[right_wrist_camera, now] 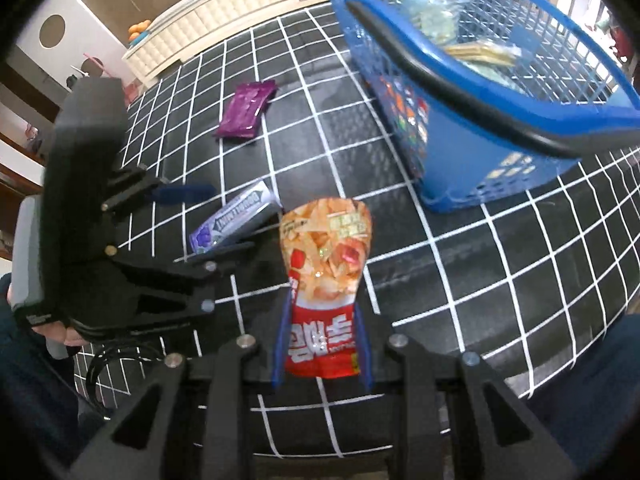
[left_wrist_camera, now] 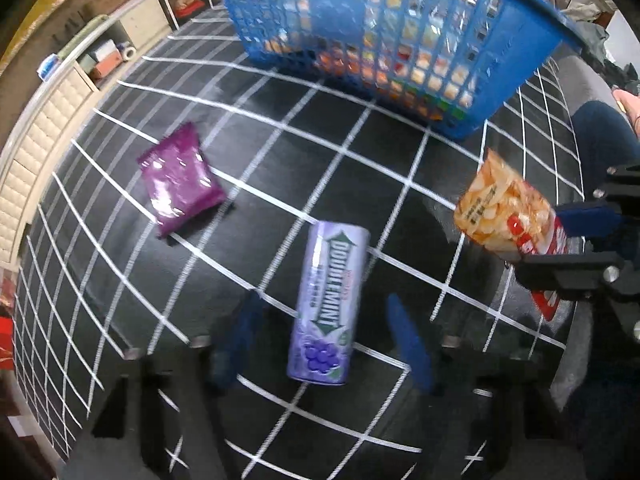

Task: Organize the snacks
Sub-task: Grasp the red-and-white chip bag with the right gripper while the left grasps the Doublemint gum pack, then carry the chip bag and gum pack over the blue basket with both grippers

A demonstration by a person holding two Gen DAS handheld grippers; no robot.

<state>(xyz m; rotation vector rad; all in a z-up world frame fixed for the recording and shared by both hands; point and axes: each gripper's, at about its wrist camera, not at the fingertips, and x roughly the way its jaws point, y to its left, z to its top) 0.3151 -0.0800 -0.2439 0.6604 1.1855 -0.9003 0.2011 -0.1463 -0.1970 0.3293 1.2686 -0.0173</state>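
Snacks lie split between the grid-lined surface and a blue basket. Nearest in the right wrist view, the right gripper has its fingers pinching the red lower end of an orange chip bag, held clear of the surface with its top pointing toward the basket. Beside it, the left gripper has its fingers spread on either side of a purple Doublemint gum box, which lies flat and ungripped. Farther off, a purple packet rests alone on the surface. Beyond everything stands the basket, already holding several packets, with a dark handle arching over its near rim.

The grip sits only on the bag's bottom edge, so the top-heavy pouch could swing or slip out in transit. The handle could catch the bag on the way in. Closing on the smooth gum box off-centre might squirt it sideways.
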